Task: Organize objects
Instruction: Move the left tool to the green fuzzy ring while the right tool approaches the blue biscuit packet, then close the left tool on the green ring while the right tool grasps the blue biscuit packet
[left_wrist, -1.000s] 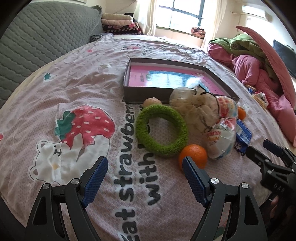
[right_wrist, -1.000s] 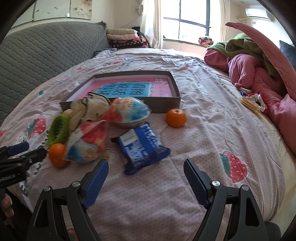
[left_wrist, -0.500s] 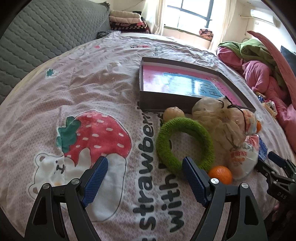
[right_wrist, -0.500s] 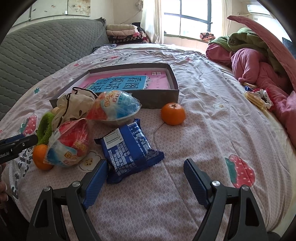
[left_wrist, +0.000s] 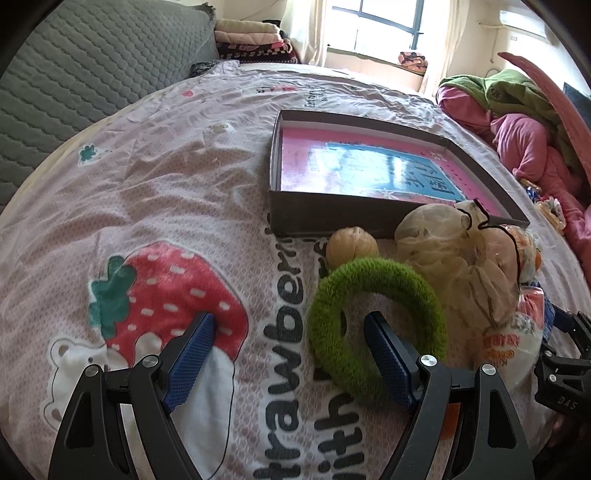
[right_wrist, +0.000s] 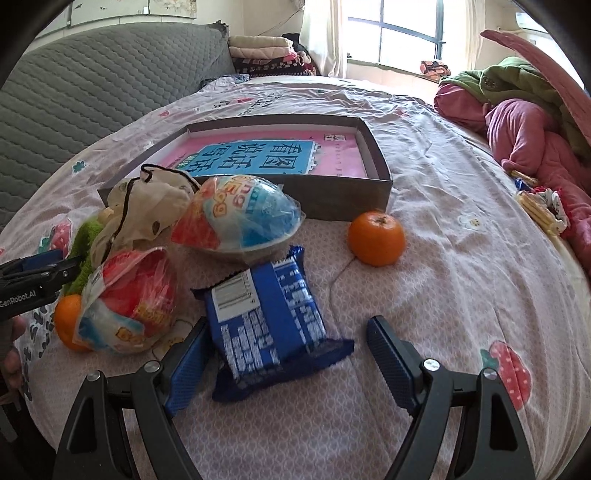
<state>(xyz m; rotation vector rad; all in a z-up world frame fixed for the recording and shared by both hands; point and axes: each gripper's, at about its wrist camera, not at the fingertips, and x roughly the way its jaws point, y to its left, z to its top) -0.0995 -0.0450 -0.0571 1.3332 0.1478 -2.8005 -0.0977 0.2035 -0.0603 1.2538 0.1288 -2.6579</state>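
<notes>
the left claw (left_wrist: 286, 356), spread wide, has moved in so the green ring (left_wrist: 376, 325) sits around its right finger, while the right claw (right_wrist: 284, 363), also spread, has closed in on the blue packet (right_wrist: 269, 321) between its fingers.

both wrist cams low, near bed, facing window; share box (left_wrist: 369, 177) (right_wrist: 295, 195)

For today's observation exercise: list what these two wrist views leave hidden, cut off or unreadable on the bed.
- Left wrist view: orange mostly hidden behind the left gripper finger.
- Right wrist view: green ring largely covered by the cloth bag.
- Right wrist view: small print on the blue packet is too fine to read.
</notes>
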